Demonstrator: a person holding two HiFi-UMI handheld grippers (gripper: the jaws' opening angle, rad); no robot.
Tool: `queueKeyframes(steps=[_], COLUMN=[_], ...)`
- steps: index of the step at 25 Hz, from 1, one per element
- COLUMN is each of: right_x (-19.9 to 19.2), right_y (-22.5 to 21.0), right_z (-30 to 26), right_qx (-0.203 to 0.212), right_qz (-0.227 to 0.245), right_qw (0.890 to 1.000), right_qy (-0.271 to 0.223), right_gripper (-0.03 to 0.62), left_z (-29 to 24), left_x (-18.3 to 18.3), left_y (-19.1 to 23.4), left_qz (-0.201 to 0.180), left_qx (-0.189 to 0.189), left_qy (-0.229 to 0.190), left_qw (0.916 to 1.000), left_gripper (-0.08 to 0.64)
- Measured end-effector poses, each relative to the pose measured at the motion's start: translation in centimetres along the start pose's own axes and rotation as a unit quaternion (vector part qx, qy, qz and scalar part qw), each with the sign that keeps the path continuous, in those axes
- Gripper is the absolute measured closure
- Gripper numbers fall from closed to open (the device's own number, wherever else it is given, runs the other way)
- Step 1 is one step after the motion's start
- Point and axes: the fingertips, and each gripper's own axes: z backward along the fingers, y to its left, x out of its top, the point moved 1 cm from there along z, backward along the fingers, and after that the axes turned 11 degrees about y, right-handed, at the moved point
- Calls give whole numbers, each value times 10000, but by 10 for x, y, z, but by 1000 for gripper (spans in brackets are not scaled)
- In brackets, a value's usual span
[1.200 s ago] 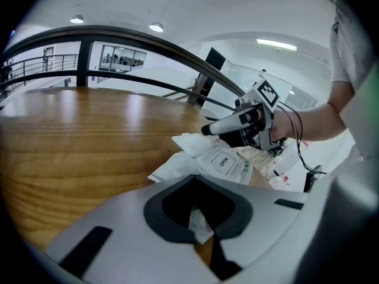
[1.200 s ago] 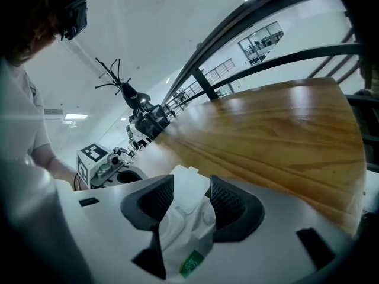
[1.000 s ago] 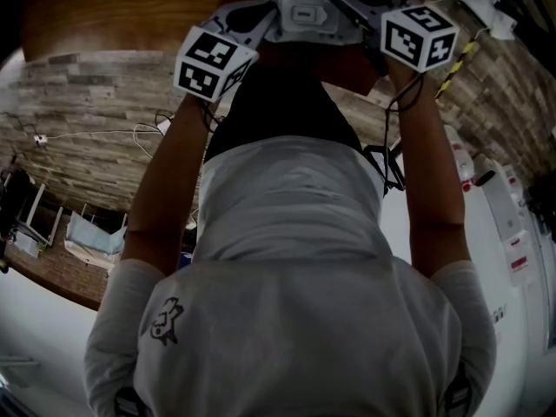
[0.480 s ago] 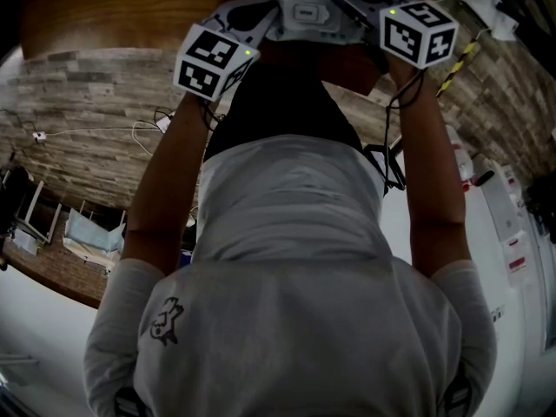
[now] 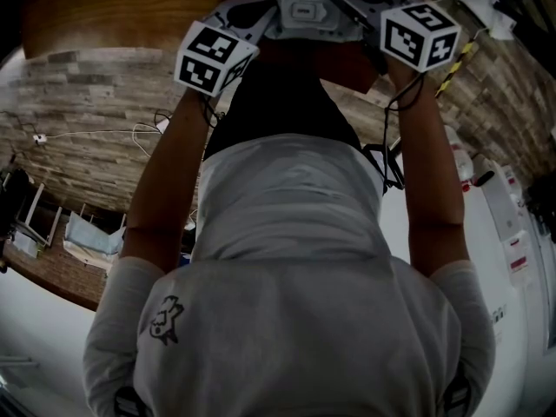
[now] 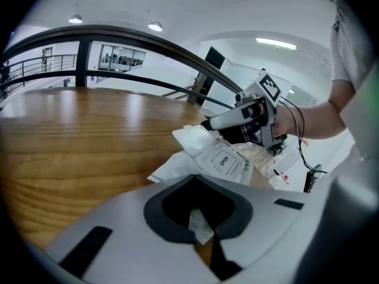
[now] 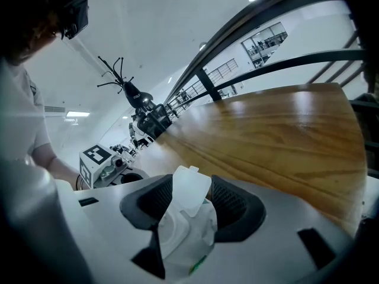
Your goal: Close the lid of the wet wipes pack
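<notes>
Left gripper view: my left tool (image 6: 200, 225) is pinched on the edge film of the wet wipes pack (image 6: 228, 164) on the worktop (image 6: 83, 147). The right tool (image 7: 188, 220) clamps the far end, where the lid (image 7: 189, 188) stands upright between its jaws. I reckon it folds down toward the left tool.

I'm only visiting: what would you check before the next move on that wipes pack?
1. Lid shut: not ok, it stands up open.
2. Left claw has a hold: ok, it pinches a corner of the pack.
3. Right claw has a hold: ok, the pack sits between its jaws.
4. Pack supported: ok, it lies on the table.
5. Clear path for the lid to fold down: cannot tell.
</notes>
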Motion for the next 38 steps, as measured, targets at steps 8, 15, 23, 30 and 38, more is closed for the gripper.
queueKeyframes(steps=[8, 15, 23, 30, 38], right_x=[5, 5, -1, -14, -25], right_y=[12, 23, 37, 43, 47], right_z=[9, 16, 20, 21, 20], right_qx=[-23, -5, 14, 36, 107], right_qz=[18, 70, 142, 110, 20], right_qw=[9999, 9999, 9999, 9999, 9997], right_qy=[-118, -122, -67, 104, 207], right_gripper=[403, 403, 403, 403, 403], left_z=[-1, -2, -3, -3, -3], left_x=[-1, -3, -2, -3, -2], left_y=[0, 0, 0, 1, 0], left_qz=[56, 75, 35, -59, -30], left_qx=[67, 114, 182, 150, 159], left_qy=[-29, 7, -20, 21, -4], left_qw=[10000, 9999, 9998, 9999, 9999], left_gripper=[546, 546, 546, 546, 546])
